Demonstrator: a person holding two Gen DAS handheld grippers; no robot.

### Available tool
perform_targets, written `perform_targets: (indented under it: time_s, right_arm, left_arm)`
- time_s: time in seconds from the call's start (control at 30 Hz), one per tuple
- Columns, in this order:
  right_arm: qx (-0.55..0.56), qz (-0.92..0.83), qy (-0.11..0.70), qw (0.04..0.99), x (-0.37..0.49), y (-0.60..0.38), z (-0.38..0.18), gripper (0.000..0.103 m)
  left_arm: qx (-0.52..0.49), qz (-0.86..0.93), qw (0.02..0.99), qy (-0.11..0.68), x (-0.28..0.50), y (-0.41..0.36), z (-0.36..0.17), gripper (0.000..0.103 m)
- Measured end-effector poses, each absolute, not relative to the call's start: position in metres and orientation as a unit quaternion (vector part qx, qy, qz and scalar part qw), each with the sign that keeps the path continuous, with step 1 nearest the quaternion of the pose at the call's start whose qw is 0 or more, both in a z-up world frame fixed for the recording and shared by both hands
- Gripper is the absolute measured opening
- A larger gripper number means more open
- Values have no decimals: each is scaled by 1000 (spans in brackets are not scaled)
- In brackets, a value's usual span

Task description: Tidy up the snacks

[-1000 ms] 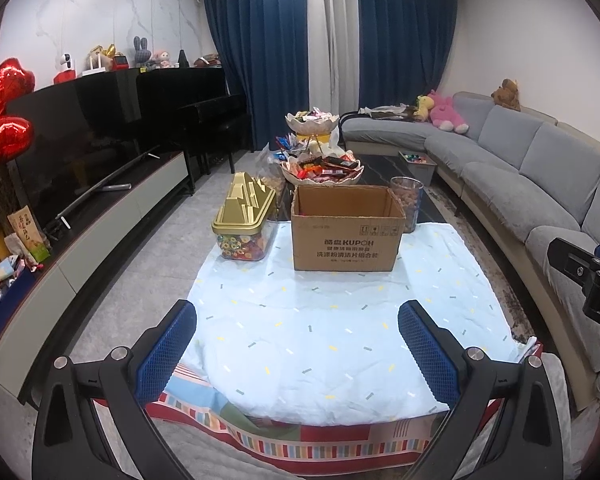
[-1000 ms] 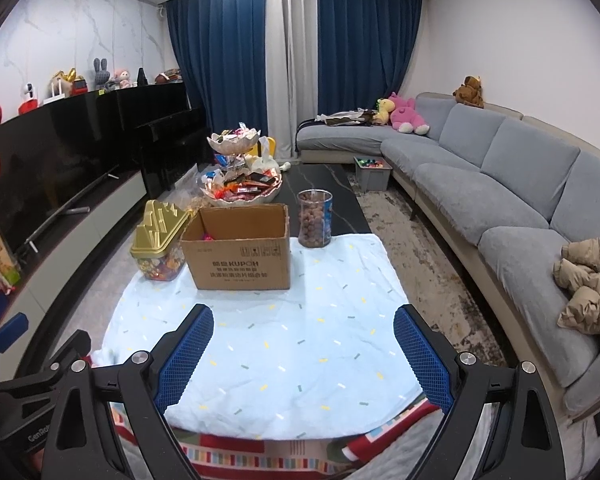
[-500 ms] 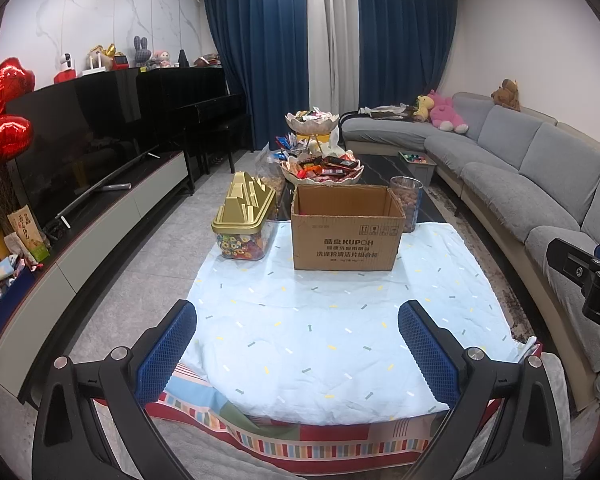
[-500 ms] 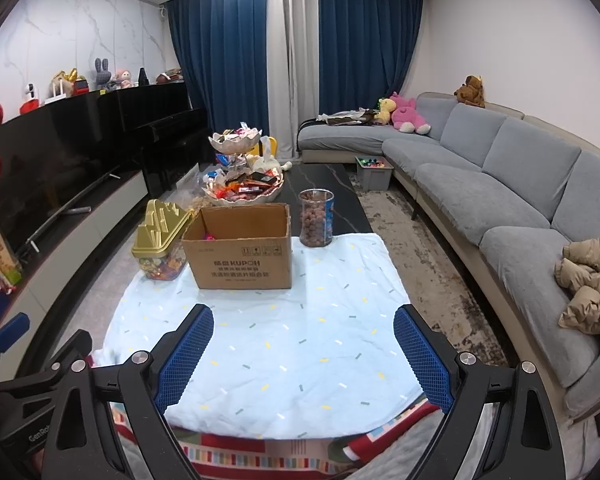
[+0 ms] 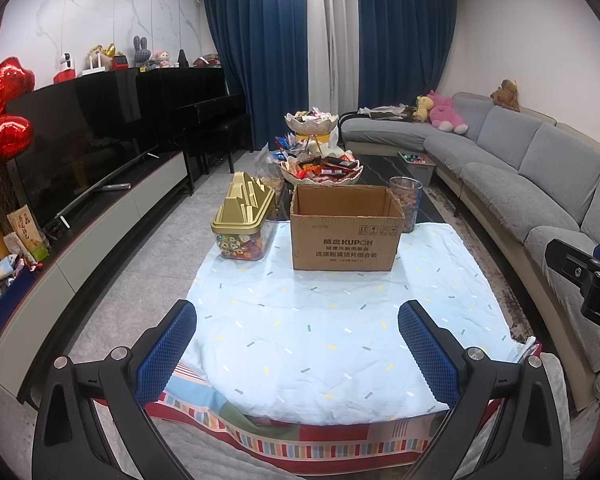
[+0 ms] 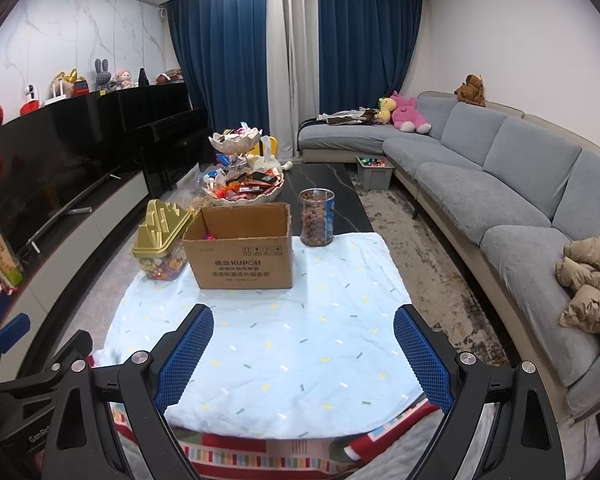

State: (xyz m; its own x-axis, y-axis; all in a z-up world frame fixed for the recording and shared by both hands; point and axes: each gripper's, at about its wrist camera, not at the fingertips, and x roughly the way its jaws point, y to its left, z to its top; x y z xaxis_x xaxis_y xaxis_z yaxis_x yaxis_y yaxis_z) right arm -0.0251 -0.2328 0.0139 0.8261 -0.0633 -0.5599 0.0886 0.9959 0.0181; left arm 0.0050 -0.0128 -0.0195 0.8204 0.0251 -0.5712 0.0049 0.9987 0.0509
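Both tools spread wide, empty: left tool [image 5: 298, 340], right tool [image 6: 303, 344], near surface's [image 5: 340, 320] front edge. Cardboard box [image 5: 346, 226] at far end; candy tub [image 5: 242, 222] left of box, nut jar [image 6: 317, 216] right. Likely reach forward, low and level, clearing box rim.

Grey sectional sofa [image 6: 500, 184] along the right wall, pink plush toy [image 6: 410, 114] on its far end, blue curtains [image 5: 260, 60], black television [image 5: 80, 140] on a low cabinet, red foil balloons [image 5: 6, 120] at left, crumpled tan jacket [image 6: 588, 280] on the near seat
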Motion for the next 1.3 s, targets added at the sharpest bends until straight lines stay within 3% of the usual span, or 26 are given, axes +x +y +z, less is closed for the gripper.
perform_targets:
  time_s: [1.3]
  right_arm:
    - [24, -39, 293, 955, -27, -231, 15, 93]
  left_arm:
    - [20, 1, 953, 302, 3, -13, -21, 103]
